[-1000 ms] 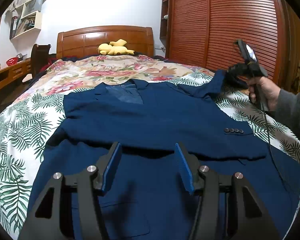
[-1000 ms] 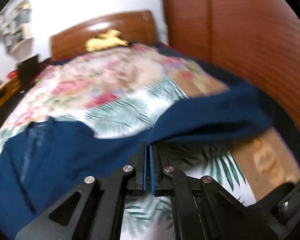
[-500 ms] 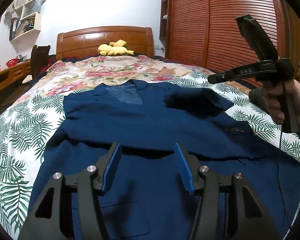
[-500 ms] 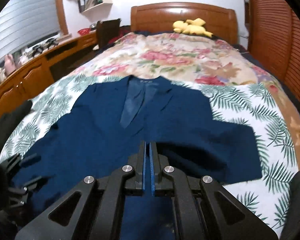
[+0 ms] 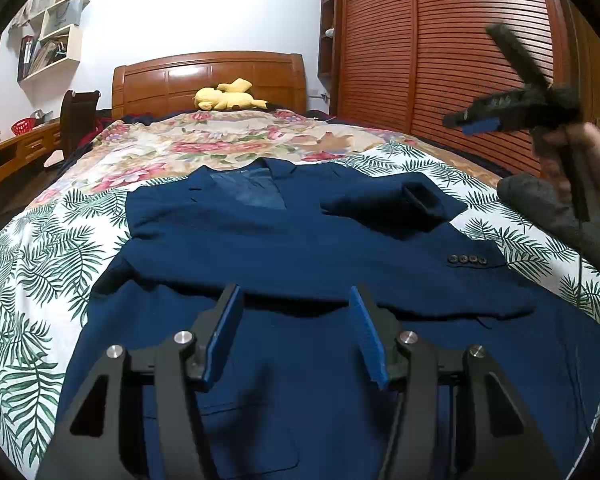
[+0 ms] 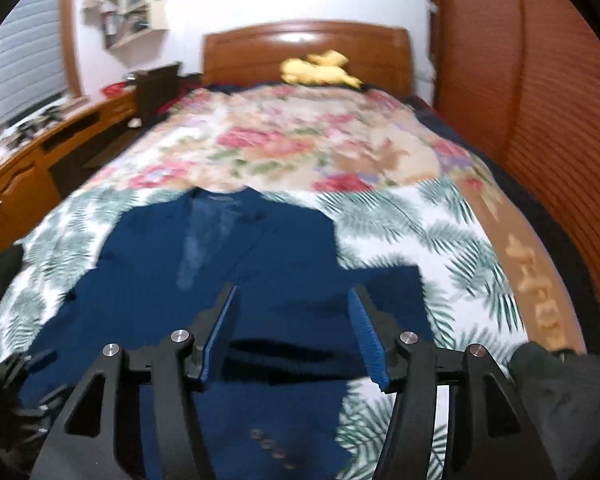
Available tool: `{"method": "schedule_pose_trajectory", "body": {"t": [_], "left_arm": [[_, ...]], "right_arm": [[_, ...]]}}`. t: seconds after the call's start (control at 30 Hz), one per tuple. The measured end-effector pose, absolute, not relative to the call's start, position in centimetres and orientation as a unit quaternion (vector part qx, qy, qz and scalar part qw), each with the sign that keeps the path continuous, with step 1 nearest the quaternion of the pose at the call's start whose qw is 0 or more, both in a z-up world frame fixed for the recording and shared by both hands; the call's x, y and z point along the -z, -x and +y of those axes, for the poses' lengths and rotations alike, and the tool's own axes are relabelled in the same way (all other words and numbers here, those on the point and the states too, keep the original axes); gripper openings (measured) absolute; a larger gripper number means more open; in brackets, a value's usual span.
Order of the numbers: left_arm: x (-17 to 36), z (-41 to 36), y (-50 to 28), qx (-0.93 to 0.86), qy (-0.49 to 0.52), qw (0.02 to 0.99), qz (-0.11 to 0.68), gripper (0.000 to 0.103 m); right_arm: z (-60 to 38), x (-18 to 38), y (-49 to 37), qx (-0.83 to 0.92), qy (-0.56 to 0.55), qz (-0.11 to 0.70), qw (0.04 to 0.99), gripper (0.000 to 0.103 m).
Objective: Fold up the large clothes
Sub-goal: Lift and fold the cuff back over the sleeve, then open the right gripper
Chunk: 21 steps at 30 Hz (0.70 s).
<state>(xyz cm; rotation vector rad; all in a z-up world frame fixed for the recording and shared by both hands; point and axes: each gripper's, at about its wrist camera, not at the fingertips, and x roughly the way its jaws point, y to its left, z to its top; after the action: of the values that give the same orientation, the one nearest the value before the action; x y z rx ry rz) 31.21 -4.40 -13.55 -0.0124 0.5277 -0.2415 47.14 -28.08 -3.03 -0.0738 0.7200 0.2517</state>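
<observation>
**Inspector:** Starting with the garment: your navy-blue suit jacket (image 5: 300, 264) lies flat, front up, on the bed's palm-leaf and floral quilt (image 5: 32, 264), collar toward the carved wooden headboard (image 5: 208, 76). One sleeve is folded across the chest, its cuff with four dark buttons (image 5: 467, 259) resting near the jacket's right-hand edge in the left wrist view. The shoulder part on that side is doubled back on itself into a small flap (image 5: 396, 204).

**Operator:** And the grippers?

**Inspector:** Your left gripper (image 5: 296, 328) hovers over the lower half of the jacket with its blue-padded jaws standing apart; nothing is between them and the pads touch no cloth. Your right gripper (image 6: 292, 328) is in the air above the jacket's right side, its jaws opening, with nothing between the pads. The left wrist view shows the same tool raised over the bed's right edge, blurred, held in your hand (image 5: 592, 168) with a grey sleeve (image 5: 556, 216) below it.

**Operator:** Anything else on the bed?

**Inspector:** A yellow plush toy (image 5: 228, 98) lies at the headboard, well apart from the jacket. A slatted reddish-brown wardrobe (image 5: 452, 52) stands along the right side; white wall shelves (image 5: 52, 36) hang at the left. The right wrist view is smeared, so fine detail there cannot be read.
</observation>
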Motion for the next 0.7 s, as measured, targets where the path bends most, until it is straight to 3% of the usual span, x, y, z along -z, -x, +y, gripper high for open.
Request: {"method": "schedule_pose_trajectory", "body": {"t": [0.33,0.7], "left_arm": [[13.7,-4.5,-31.4,0.121,0.004,0.957,0.263,0.054],[13.7,-4.6,-31.4,0.121,0.004,0.957,0.262,0.054]], "right_arm": [[-35.4,10.9,-51.3,-0.057,-0.055,0.431,0.899,0.058],[-38.2,14.6,-52.3,-0.045,-0.137,0.466,0.873,0.058]]}}
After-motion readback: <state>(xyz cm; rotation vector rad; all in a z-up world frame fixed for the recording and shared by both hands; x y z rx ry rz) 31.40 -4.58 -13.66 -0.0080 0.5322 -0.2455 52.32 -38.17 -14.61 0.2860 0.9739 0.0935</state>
